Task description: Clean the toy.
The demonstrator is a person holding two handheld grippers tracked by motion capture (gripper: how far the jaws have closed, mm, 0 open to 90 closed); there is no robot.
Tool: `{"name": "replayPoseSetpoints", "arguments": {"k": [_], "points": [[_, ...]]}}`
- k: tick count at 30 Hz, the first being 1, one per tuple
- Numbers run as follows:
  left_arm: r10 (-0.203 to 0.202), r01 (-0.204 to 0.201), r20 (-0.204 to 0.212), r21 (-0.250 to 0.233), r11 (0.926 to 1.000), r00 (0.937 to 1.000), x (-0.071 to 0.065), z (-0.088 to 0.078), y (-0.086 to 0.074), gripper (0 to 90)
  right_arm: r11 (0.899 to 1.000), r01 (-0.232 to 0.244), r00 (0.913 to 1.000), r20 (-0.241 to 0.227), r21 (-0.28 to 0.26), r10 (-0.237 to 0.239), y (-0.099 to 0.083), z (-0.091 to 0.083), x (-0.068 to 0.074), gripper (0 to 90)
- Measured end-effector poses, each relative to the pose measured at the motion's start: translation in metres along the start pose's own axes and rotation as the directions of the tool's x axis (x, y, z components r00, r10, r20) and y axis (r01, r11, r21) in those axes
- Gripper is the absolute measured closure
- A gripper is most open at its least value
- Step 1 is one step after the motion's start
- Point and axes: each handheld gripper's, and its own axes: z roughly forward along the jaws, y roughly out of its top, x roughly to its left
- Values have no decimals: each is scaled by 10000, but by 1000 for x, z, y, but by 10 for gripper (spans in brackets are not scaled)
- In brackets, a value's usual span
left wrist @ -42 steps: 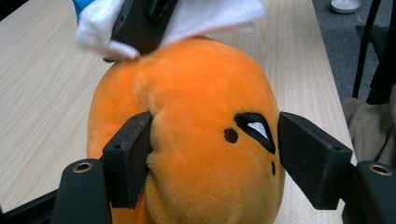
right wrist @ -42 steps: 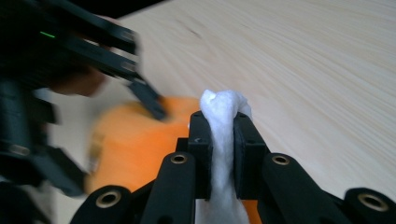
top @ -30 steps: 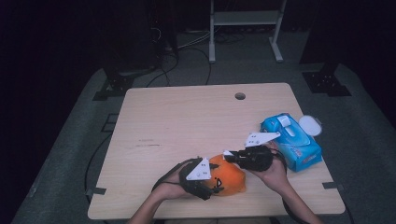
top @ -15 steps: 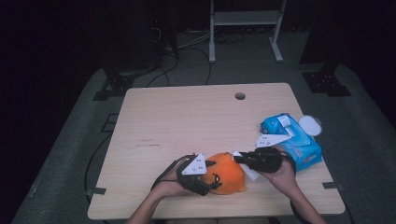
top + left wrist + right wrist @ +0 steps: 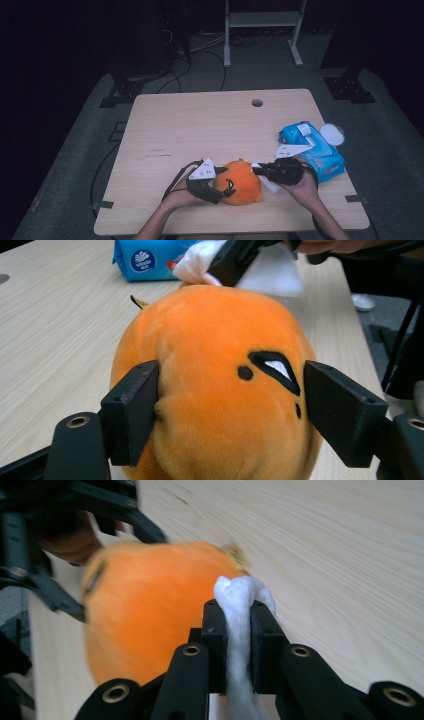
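Note:
An orange plush toy with a stitched black eye lies near the table's front edge. My left gripper comes at it from the left. Its jaws have just been opening, but the plush still sits between them and one pad dents its side. My right gripper is shut on a white wipe, and the wipe's bunched end rests against the top of the plush. In the left gripper view the wipe and the right gripper show just behind the toy.
A blue pack of wipes lies at the right of the wooden table, with a round white lid beside it at the edge. A small hole sits near the far edge. Cables and a metal stand are on the dark floor beyond.
The right gripper with the wipe has shifted a little to the right across the plush, and more of the toy is uncovered. The left hand has stayed put.

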Motion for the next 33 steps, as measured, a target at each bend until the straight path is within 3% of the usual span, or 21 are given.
{"name": "replayPoseSetpoints", "arguments": {"k": [4,6,9,13,16,17,19,22,26,28,33], "points": [[-17,20,-315,102,9999,9995,-3,2,2,250,9965,831,9947,-596,-100,-835,11,10,27,792],[105,-104,-276,53,9999,9996,-3,0,4,219,9939,1103,9926,-517,-12,-1103,13,11,32,792],[86,-90,-197,-200,9998,9998,-1,-7,7,155,9972,732,9958,-532,-137,-738,10,7,21,792],[184,-179,-364,134,9998,9992,1,-6,4,189,9992,386,9992,-135,-123,-388,6,2,6,793],[23,-15,-467,158,9999,9989,0,-3,6,265,9989,447,9988,-183,-109,-449,9,4,13,793],[19,-11,-480,168,9999,9988,-1,-2,8,266,9982,596,9981,-146,-59,-597,11,6,19,793],[101,-94,-455,151,9998,9989,-3,-1,9,265,9967,788,9951,-588,-203,-799,16,9,30,793],[115,-112,-339,104,9999,9994,-1,-4,8,208,9936,1122,9910,-724,-146,-1130,20,10,37,793],[-190,192,-452,41,9998,9988,5,-10,5,115,9973,709,9934,-889,-212,-726,15,7,25,793],[-423,426,-253,108,9990,9988,6,-8,1,165,9983,492,9946,-902,-297,-517,13,4,18,793],[-202,216,-472,300,9993,9987,3,-2,1,228,9975,700,9945,-768,-115,-707,14,5,21,786]]}}
